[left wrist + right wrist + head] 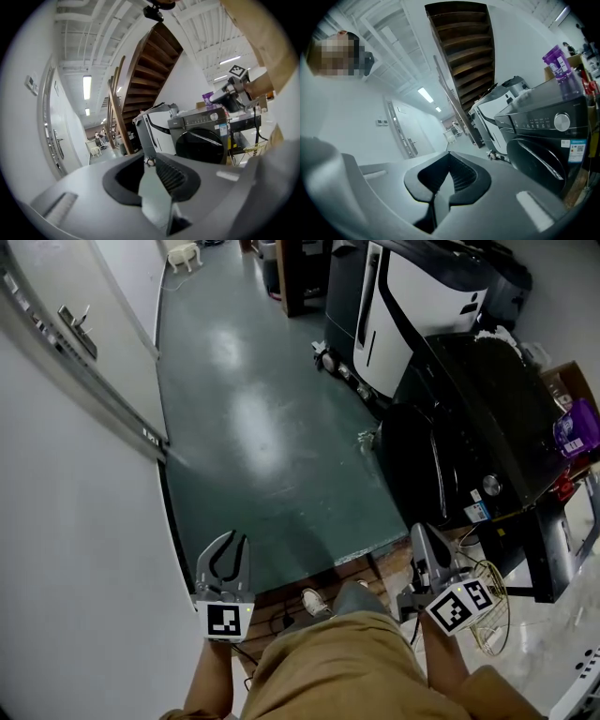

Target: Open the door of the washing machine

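Black washing machine [469,418] near right gripper [421,535]

Your head camera looks steeply down; washing machine [469,418] near, right. Cameras on left claw [231,538] and right claw [419,531] face forward, nearly level; both share washing machine, staircase [464,51].
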{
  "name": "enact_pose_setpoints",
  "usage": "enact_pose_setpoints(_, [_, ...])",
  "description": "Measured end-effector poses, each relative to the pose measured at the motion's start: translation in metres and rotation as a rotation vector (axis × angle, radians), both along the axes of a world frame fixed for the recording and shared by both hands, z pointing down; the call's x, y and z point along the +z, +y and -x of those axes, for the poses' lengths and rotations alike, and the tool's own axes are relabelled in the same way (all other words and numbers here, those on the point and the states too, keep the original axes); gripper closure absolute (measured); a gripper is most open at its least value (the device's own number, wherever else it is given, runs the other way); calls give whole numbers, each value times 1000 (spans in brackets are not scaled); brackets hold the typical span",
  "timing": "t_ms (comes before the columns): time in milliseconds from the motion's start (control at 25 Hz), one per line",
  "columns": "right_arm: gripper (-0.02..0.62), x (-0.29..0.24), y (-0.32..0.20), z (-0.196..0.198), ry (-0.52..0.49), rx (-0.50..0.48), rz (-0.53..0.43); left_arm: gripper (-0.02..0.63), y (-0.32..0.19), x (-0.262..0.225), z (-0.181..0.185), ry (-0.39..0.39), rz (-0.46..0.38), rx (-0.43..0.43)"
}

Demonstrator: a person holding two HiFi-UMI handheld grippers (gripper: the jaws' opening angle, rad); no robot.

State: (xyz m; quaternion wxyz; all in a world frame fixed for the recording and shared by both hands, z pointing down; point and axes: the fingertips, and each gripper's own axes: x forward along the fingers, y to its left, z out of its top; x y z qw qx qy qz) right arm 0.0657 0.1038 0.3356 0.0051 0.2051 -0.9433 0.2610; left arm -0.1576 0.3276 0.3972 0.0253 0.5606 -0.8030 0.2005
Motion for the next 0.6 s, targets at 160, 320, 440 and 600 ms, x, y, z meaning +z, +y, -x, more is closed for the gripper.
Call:
enact_pose_setpoints(160, [591, -5, 2, 3, 2, 9, -25, 193, -5, 1, 11, -45, 32, 8])
enact_pose_setpoints(320, [591, -9, -2, -6, 10, 56, -36, 79, -18, 9, 17, -55, 80, 48])
enact_pose_setpoints(440, [591, -6, -12, -14, 19, 98, -33, 50, -37, 17, 19, -67, 128, 101])
enact_pose_setpoints(600, [591, 8, -33, -16, 30, 157, -11, 32, -74, 34, 27, -63, 183, 179])
